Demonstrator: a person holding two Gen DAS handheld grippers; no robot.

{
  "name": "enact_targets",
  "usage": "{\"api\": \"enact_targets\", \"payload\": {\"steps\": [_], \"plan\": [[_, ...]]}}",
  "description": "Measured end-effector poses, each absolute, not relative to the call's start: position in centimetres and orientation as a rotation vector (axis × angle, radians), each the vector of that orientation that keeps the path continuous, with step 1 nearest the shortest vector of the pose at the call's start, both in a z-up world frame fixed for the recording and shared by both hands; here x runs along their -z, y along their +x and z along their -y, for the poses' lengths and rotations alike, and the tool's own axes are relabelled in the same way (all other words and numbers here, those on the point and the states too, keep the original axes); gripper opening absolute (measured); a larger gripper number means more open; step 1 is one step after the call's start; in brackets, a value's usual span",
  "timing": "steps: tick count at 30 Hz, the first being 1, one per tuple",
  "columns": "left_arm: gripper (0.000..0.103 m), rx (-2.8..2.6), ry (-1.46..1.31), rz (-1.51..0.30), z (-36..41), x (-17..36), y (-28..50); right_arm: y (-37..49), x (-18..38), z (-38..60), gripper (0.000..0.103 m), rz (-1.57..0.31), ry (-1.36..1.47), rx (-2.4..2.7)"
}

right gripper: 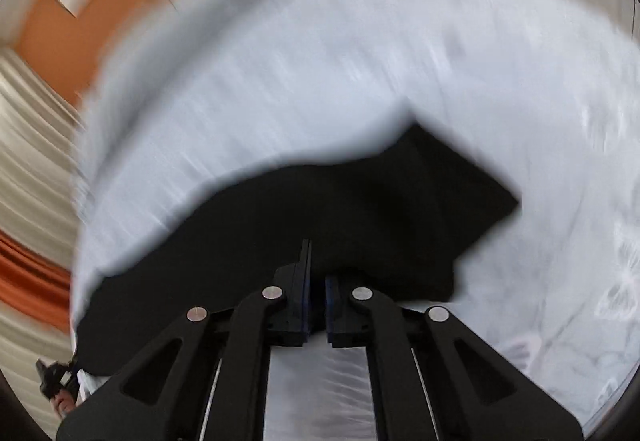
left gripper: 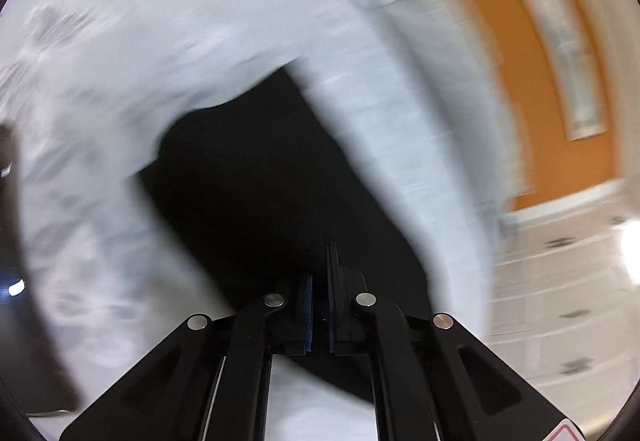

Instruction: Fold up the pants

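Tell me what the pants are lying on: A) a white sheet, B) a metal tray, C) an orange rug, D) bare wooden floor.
A: in both wrist views the black pants sit against a white sheet that surrounds them on all sides.

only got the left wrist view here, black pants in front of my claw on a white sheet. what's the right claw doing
Observer: The right claw is nearly closed, and the black pants run up to its tips; the blur hides whether cloth is pinched.
Operator: anything odd in the cloth on that side
Observer: One corner of the pants sticks out to the right over the white sheet.
Operator: anybody else in the shot
Observer: At the lower left edge there is a hand holding a dark device.
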State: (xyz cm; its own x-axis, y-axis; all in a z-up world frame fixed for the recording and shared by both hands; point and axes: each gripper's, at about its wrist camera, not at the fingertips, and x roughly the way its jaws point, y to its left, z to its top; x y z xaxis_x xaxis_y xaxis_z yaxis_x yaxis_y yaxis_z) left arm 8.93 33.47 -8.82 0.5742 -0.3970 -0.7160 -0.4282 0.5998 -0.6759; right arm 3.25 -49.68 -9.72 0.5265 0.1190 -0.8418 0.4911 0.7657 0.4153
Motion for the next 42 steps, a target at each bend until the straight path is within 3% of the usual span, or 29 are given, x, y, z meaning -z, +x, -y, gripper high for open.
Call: {"api": "enact_targets", "payload": {"steps": [2, 4, 6, 8, 10, 12, 15, 17, 22, 26, 31, 32, 33, 34, 36, 38, 42], "plan": [[0.005, -0.051, -1.033, -1.087, -33.8, 11.5, 9.2, 3.3, 11.0, 50.4, 0.006, -1.047, 0.721, 0.224], [0.009, -0.06, -1.008, -1.063, -33.7, 10.2, 8.8, 2.8, 9.6, 51.0, 0.018, -0.993, 0.751, 0.217], [0.013, -0.085, -0.926, -1.018, -32.8, 8.0, 8.6, 2.3, 8.7, 51.6, 0.041, -0.936, 0.796, 0.201], [0.02, -0.148, -0.84, -0.993, -31.7, 6.6, 8.2, 2.2, 8.7, 52.3, 0.043, -0.913, 0.864, 0.173], [0.034, -0.284, -0.724, -0.978, -30.7, 5.7, 8.3, 2.5, 9.7, 53.0, 0.042, -0.896, 0.959, 0.169], [0.038, -0.409, -0.622, -0.941, -29.7, 4.4, 7.9, 2.7, 9.5, 53.2, 0.004, -0.834, 0.967, 0.198], [0.044, -0.456, -0.58, -0.882, -29.2, 2.9, 7.1, 1.9, 1.7, 50.8, 0.003, -0.549, 0.752, 0.091], [0.049, -0.469, -0.556, -0.864, -29.0, 2.9, 6.0, 1.0, -1.0, 49.4, 0.003, -0.48, 0.615, 0.08], [0.049, -0.462, -0.499, -0.916, -28.1, 3.9, 7.7, 2.4, 10.4, 54.3, 0.004, -0.954, 0.699, 0.319], [0.049, -0.429, -0.524, -0.928, -27.7, 4.3, 8.1, 1.8, 9.6, 54.7, 0.012, -0.906, 0.697, 0.311], [0.049, -0.379, -0.451, -0.917, -25.2, 3.6, 8.5, 0.7, 10.1, 55.4, 0.012, -0.911, 0.784, 0.354], [0.056, -0.353, -0.446, -0.923, -24.6, 3.6, 8.4, 0.6, 10.0, 55.4, 0.012, -0.906, 0.788, 0.377], [0.064, -0.309, -0.435, -0.94, -23.6, 3.7, 8.7, -0.2, 9.5, 55.9, 0.018, -0.898, 0.788, 0.417], [0.065, -0.289, -0.426, -0.949, -23.1, 3.7, 8.8, -0.8, 8.8, 56.0, 0.024, -0.887, 0.779, 0.484], [0.067, -0.221, -0.395, -0.961, -21.3, 3.7, 9.1, -1.6, 7.5, 55.9, 0.062, -0.838, 0.745, 0.579], [0.076, -0.162, -0.354, -0.987, -19.4, 4.1, 9.5, -2.0, 6.5, 55.6, 0.069, -0.79, 0.707, 0.575], [0.076, -0.245, -0.17, -1.143, -17.2, 8.7, 12.0, -1.5, 4.8, 53.8, 0.069, -0.758, 0.556, 0.574]]}}
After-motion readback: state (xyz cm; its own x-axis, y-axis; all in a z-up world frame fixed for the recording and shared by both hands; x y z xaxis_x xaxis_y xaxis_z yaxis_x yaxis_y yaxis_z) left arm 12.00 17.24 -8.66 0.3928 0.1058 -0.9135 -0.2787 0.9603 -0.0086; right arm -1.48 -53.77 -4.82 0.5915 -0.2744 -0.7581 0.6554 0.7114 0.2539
